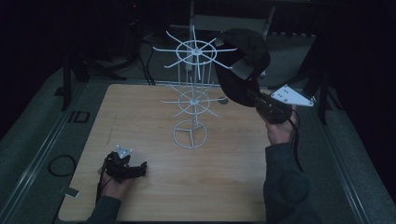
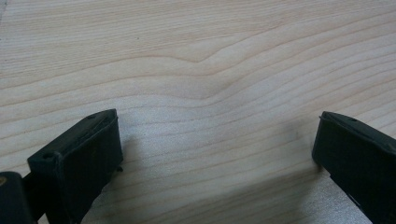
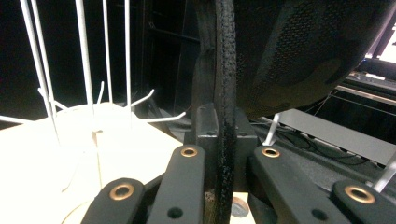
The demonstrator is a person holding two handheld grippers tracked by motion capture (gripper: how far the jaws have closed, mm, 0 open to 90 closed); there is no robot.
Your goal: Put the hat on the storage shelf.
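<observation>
A white wire rack (image 1: 192, 101) stands mid-table on a ring base, with two wheels of hooked spokes, one above the other. A dark cap (image 1: 247, 51) hangs in the air at the rack's right, level with the upper wheel and close to its spoke tips. My right gripper (image 1: 253, 98) is shut on the cap's lower edge. In the right gripper view the cap's band (image 3: 224, 93) runs up between my shut jaws (image 3: 225, 156), with the rack's spokes (image 3: 84, 70) to the left. My left gripper (image 1: 135, 170) rests low on the wooden table near the front left, open (image 2: 215, 149) over bare wood.
The wooden table (image 1: 140, 116) sits inside a metal frame with grey padding around it. A small round disc (image 1: 223, 100) lies beside the rack's lower wheel. Cables run behind the table, and a coiled cable (image 1: 60, 164) lies at the left.
</observation>
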